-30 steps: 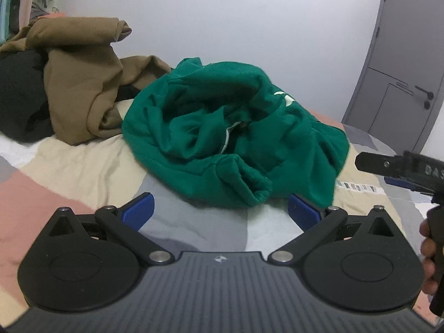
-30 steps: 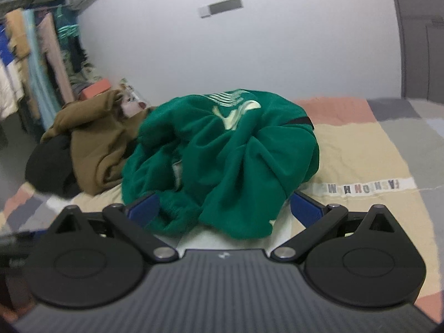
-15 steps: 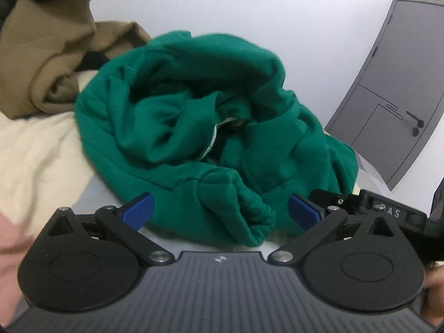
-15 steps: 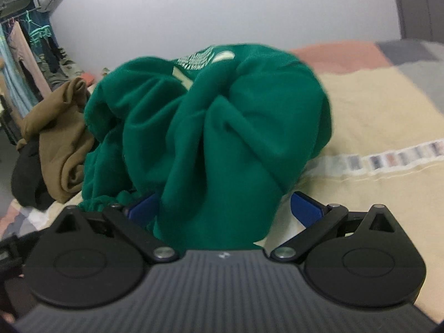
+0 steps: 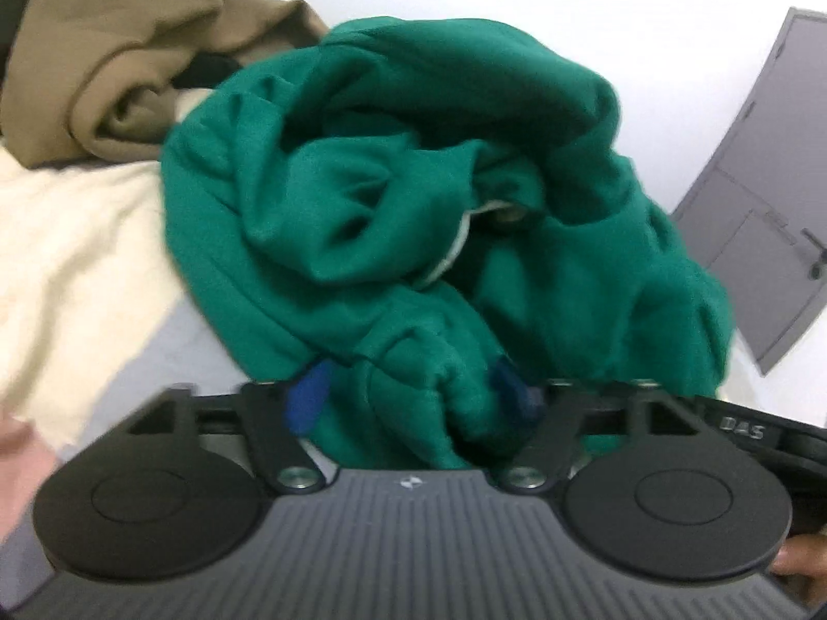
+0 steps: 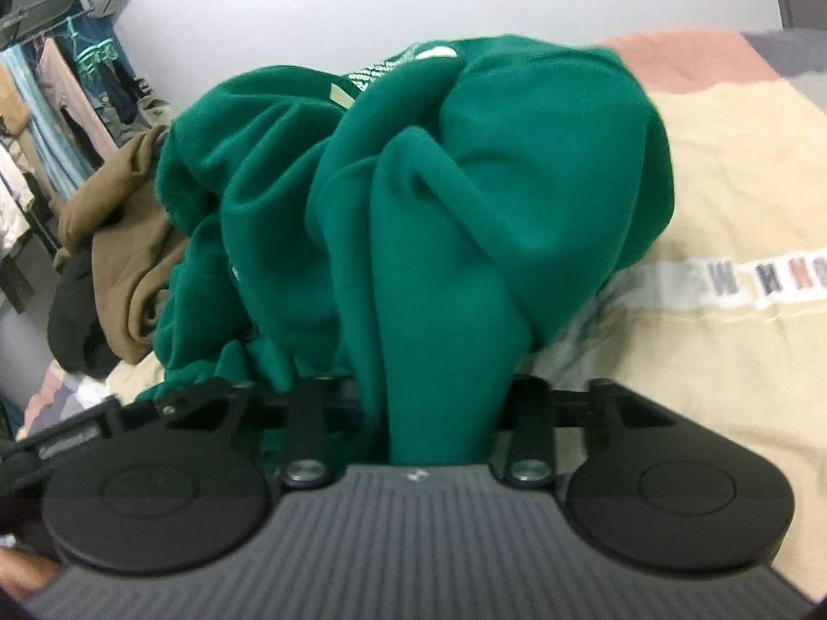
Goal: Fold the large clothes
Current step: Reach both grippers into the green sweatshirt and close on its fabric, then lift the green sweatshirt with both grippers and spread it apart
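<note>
My left claw (image 5: 413,398) is closing around a thick fold of the crumpled green fleece sweatshirt (image 5: 413,196), its blue pads (image 5: 308,397) sunk into the cloth on both sides. My right claw (image 6: 439,413) is closing too, with a bunched ridge of the same sweatshirt (image 6: 439,237) filling the gap between its black fingers; its pads are hidden by the cloth. The sweatshirt lies in a heap on the patchwork bed cover of cream, pink and grey (image 6: 723,181), near both claws. A rumpled brown garment (image 5: 119,57) sits on the far left, touching the green heap. A grey door (image 5: 765,217) stands at the far right, by a white wall
</note>
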Action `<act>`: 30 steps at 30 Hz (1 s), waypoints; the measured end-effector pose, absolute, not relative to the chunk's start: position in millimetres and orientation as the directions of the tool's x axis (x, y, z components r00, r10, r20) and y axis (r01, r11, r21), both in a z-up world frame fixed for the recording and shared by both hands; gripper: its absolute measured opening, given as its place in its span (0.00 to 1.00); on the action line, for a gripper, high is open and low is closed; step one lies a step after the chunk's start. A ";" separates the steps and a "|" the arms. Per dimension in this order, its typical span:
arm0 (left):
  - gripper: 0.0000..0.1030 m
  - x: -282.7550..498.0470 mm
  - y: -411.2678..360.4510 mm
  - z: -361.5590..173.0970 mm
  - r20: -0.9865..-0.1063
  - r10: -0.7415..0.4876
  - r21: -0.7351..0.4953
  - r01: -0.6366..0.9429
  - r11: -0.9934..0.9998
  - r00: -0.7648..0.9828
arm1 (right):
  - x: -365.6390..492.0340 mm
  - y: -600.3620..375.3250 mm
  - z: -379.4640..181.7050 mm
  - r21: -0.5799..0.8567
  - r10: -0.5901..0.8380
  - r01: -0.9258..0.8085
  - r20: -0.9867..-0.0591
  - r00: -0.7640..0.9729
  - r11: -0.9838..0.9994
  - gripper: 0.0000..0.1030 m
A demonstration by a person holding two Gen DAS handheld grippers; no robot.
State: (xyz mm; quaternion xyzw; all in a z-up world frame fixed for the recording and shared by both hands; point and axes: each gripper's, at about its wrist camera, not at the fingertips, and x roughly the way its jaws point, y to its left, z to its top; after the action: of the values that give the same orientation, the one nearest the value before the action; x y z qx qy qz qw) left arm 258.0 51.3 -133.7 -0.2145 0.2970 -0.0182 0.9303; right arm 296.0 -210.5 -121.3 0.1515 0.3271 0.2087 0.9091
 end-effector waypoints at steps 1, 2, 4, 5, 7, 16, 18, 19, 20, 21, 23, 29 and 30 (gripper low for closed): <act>0.46 258.1 53.1 -133.0 -0.543 -0.162 -0.413 -0.094 0.906 0.824 | 294.8 -209.2 -118.2 0.386 0.471 -0.293 -0.534 0.703 0.875 0.25; 0.39 258.7 55.2 -130.5 -0.549 -0.151 -0.409 -0.107 0.906 0.822 | 292.3 -207.7 -112.9 0.356 0.459 -0.303 -0.532 0.711 0.884 0.21; 0.33 253.7 62.1 -124.8 -0.543 -0.138 -0.420 -0.125 0.899 0.828 | 286.9 -211.0 -103.3 0.329 0.447 -0.313 -0.516 0.731 0.891 0.19; 0.31 249.6 66.5 -120.9 -0.537 -0.128 -0.424 -0.136 0.895 0.834 | 282.2 -211.5 -96.6 0.308 0.435 -0.316 -0.505 0.745 0.897 0.18; 0.30 237.3 79.4 -109.8 -0.517 -0.103 -0.432 -0.155 0.888 0.850 | 275.2 -213.9 -87.1 0.273 0.405 -0.305 -0.494 0.769 0.912 0.18; 0.27 179.7 142.3 -67.7 -0.456 0.045 -0.469 -0.283 0.836 0.889 | 233.8 -264.0 -54.7 0.273 0.305 -0.200 -0.431 0.849 0.941 0.16; 0.27 162.2 154.9 -59.3 -0.439 0.090 -0.482 -0.319 0.816 0.894 | 226.9 -273.9 -48.9 0.243 0.265 -0.174 -0.419 0.868 0.954 0.16; 0.26 151.7 162.2 -54.8 -0.428 0.112 -0.492 -0.336 0.803 0.897 | 223.6 -276.2 -45.9 0.224 0.242 -0.159 -0.414 0.877 0.962 0.16; 0.26 144.5 168.7 -50.3 -0.420 0.133 -0.498 -0.351 0.793 0.898 | 221.3 -281.4 -42.4 0.213 0.219 -0.140 -0.408 0.887 0.967 0.16; 0.25 136.1 175.6 -46.1 -0.408 0.153 -0.502 -0.361 0.786 0.900 | 220.2 -285.6 -38.4 0.214 0.202 -0.123 -0.400 0.894 0.969 0.16; 0.24 119.6 185.4 -35.5 -0.379 0.203 -0.502 -0.384 0.775 0.903 | 216.5 -296.6 -32.1 0.208 0.164 -0.088 -0.381 0.910 0.974 0.16; 0.24 91.4 214.0 -6.9 -0.288 0.320 -0.500 -0.427 0.753 0.903 | 210.8 -328.8 -14.5 0.194 0.054 0.012 -0.330 0.943 0.981 0.16; 0.24 89.8 217.0 -5.9 -0.285 0.333 -0.497 -0.435 0.750 0.899 | 212.6 -335.1 -13.4 0.192 0.033 0.033 -0.327 0.945 0.981 0.16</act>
State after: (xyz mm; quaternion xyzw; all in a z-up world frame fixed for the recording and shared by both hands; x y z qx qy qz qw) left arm 89.8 217.0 -5.9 -0.2868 0.0896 0.2062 0.9312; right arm 212.6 -335.1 -13.4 0.0980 0.1664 0.0000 0.9812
